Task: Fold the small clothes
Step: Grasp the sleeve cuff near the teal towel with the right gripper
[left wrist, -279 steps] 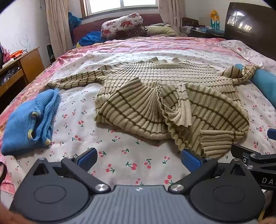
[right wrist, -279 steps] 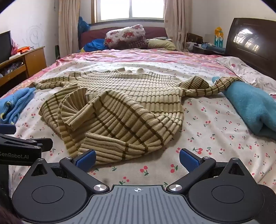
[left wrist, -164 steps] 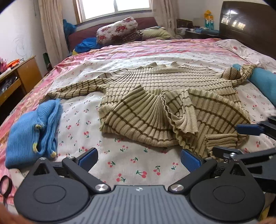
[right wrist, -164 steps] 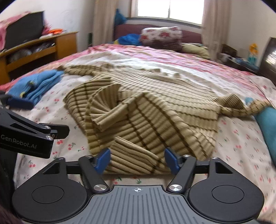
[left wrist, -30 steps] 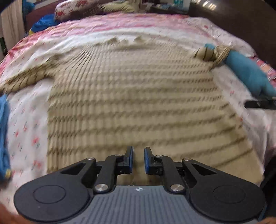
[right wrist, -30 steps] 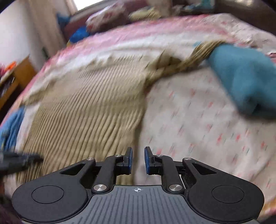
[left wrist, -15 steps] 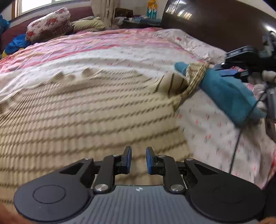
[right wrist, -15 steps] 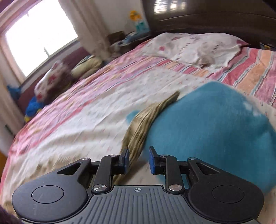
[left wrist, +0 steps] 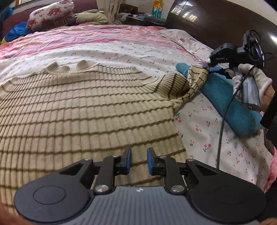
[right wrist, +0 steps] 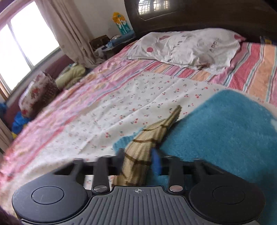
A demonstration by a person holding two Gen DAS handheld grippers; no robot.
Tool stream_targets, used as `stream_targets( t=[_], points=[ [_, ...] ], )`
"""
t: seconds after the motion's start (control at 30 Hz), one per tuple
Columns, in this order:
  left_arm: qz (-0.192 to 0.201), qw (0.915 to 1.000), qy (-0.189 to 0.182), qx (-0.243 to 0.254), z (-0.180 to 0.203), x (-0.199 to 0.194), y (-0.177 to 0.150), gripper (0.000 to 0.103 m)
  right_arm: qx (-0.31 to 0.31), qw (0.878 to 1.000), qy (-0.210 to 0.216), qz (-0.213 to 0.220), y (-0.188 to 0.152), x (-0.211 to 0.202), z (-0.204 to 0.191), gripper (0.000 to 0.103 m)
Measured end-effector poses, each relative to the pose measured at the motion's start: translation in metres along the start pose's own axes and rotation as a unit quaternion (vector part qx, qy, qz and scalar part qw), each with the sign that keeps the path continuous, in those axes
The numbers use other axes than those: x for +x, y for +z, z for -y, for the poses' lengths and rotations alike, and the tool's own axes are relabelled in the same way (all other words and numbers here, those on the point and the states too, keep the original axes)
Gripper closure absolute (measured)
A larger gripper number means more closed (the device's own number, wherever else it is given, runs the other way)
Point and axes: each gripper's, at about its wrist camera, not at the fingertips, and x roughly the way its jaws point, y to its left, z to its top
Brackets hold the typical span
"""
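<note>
A beige ribbed sweater with brown stripes (left wrist: 77, 107) lies spread flat on the cherry-print bed sheet (left wrist: 199, 121). My left gripper (left wrist: 139, 161) hovers over its lower right part with a narrow gap between the blue pads and nothing in it. The right sleeve (left wrist: 195, 81) is bunched up against a teal garment (left wrist: 230, 107). My right gripper (left wrist: 210, 67), held by a gloved hand (left wrist: 251, 81), is at the cuff. In the right wrist view the sleeve (right wrist: 155, 131) runs between that gripper's (right wrist: 138, 155) fingers, which are closing on it; the picture is blurred.
The teal garment (right wrist: 225, 138) lies along the right side of the bed. A pillow (right wrist: 187, 46) and the dark headboard (left wrist: 216, 26) are beyond it. A cable (left wrist: 221, 129) hangs from the right hand over the sheet. More pillows (left wrist: 50, 15) sit at the far end.
The right gripper has swung to the sleeve end and the sleeve now sits between its fingers. The left gripper first swept right across the sweater, then stayed put with its gap slightly wider.
</note>
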Motion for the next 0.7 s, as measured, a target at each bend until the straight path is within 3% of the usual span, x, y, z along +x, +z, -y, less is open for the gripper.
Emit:
stream_targets(
  t=[0.1, 0.33, 0.4, 0.53, 0.7],
  points=[
    [0.006, 0.9999, 0.001, -0.014, -0.012, -0.009, -0.005, 0.077, 0.005, 1.0, 0.021, -0.002, -0.002, -0.009, 0.0, 0.093],
    [0.028, 0.9983, 0.012, -0.05, -0.048, -0.037, -0.017, 0.072, 0.018, 0.992, 0.106, 0.073, -0.001, -0.093, -0.022, 0.094],
    [0.037, 0.9975, 0.013, -0.059, -0.056, -0.045, -0.021, 0.072, 0.01, 0.989, 0.114, 0.098, -0.002, -0.114, -0.037, 0.094],
    [0.051, 0.9956, 0.02, -0.076, -0.074, -0.062, -0.032, 0.071, -0.05, 0.981, 0.16, 0.101, -0.02, -0.138, -0.091, 0.099],
    [0.061, 0.9928, 0.04, -0.095, -0.103, -0.085, -0.052, 0.071, -0.162, 0.957, 0.236, 0.047, -0.08, -0.145, -0.188, 0.1]
  ],
)
